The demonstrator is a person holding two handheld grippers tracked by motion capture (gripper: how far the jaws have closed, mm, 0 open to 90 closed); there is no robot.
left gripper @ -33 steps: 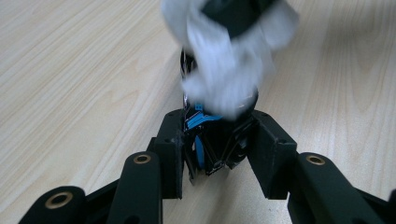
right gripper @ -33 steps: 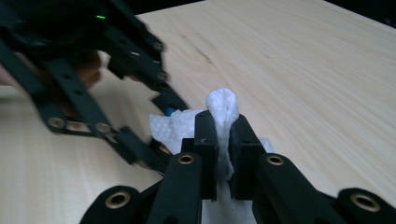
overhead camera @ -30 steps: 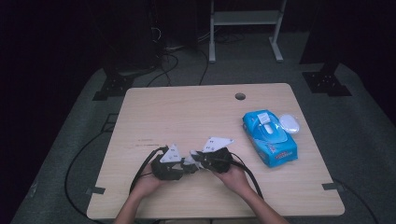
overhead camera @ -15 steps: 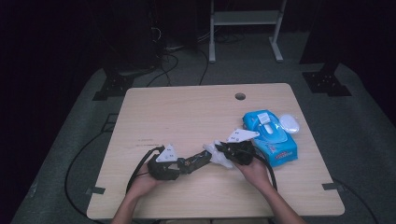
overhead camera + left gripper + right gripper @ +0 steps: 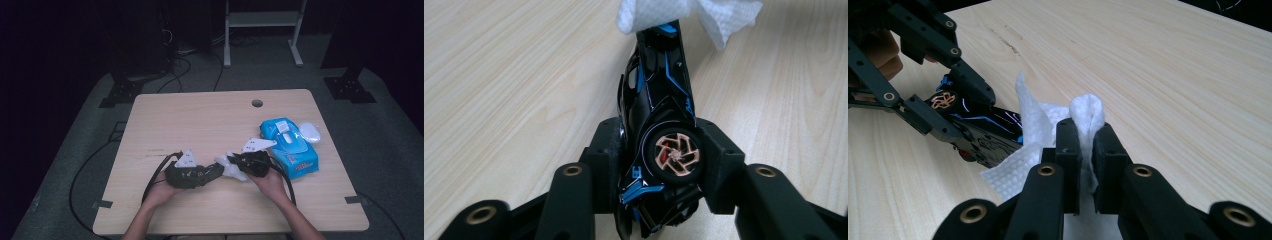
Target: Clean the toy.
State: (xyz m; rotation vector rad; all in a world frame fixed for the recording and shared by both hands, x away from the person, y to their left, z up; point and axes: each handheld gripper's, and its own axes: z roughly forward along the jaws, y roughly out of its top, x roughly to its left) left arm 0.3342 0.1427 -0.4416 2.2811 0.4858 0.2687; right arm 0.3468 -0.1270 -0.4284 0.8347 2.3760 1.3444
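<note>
Gripping a toy car, the left jaws face right jaws pinching a tissue near a wipes pack.

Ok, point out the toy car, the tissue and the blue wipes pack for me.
toy car [image 5: 659, 95], left gripper view, on its black and blue body.
tissue [image 5: 1088, 112], right gripper view, on the fold above the jaws.
wipes pack [image 5: 292, 145], high view, on its blue top.
</note>
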